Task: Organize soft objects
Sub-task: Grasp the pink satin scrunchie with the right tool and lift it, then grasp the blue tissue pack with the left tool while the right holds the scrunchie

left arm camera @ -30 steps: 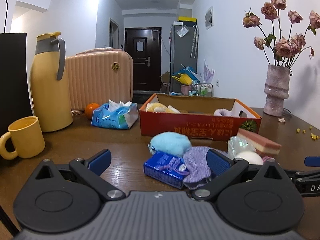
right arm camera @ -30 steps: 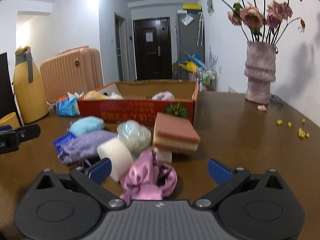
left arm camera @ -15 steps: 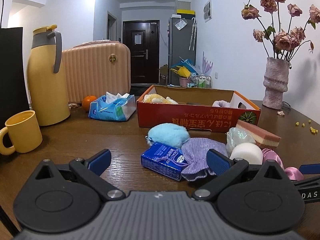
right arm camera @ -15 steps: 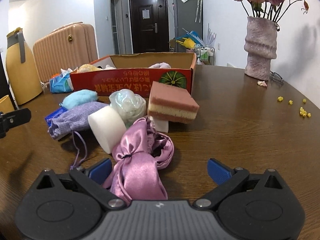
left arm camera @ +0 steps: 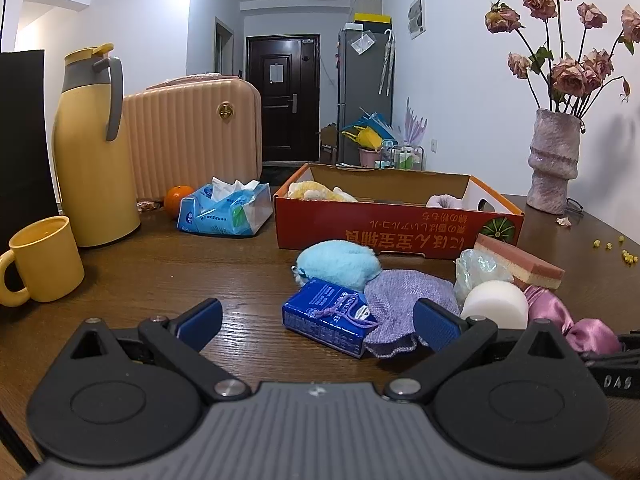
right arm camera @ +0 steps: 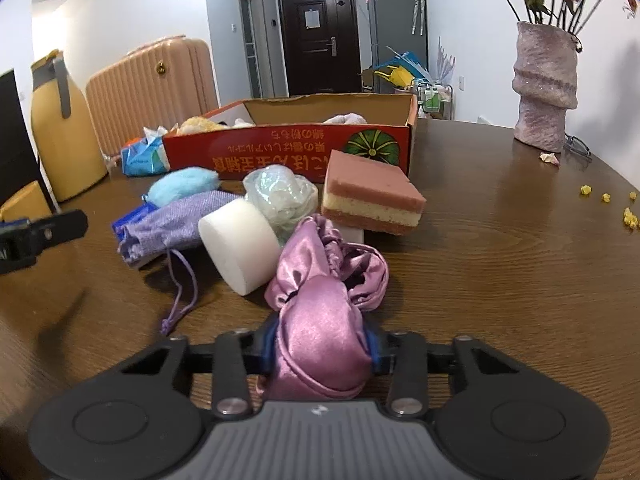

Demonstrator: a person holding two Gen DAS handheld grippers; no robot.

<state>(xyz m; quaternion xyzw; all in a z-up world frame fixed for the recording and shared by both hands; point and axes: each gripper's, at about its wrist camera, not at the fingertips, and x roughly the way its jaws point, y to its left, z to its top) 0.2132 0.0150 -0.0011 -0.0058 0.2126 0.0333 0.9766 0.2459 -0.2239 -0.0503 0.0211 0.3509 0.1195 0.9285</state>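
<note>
One thing has changed in the last half second: the right tool (right arm camera: 322, 354), whose jaws stood wide apart on either side of the pink satin scrunchie (right arm camera: 326, 308), has now closed on it, the blue pads pressing into the near fold of the cloth from both sides. The scrunchie still lies on the tabletop (right arm camera: 500, 248), not yet lifted, its far loop touching the white sponge puck (right arm camera: 239, 246) and reaching under the pink-and-cream sponge (right arm camera: 372, 196).

The left tool (left arm camera: 316, 318) has barely shifted; its jaws stay wide and empty, low over the tabletop, facing the blue packet (left arm camera: 326, 316) and the purple pouch (left arm camera: 408, 300), with the blue puff (left arm camera: 338, 264) just behind them.

That grip means the pick is made, and the next step is probably to carry the scrunchie to the orange box (right arm camera: 288, 148), which sits behind the heap and already holds a few soft things. Satin is slippery, and only one fold is pinched, so the rest may dangle and drag the puck or the mesh ball (right arm camera: 280, 196) as it rises. Most of the heap is still outside the box, so the task looks early.
</note>
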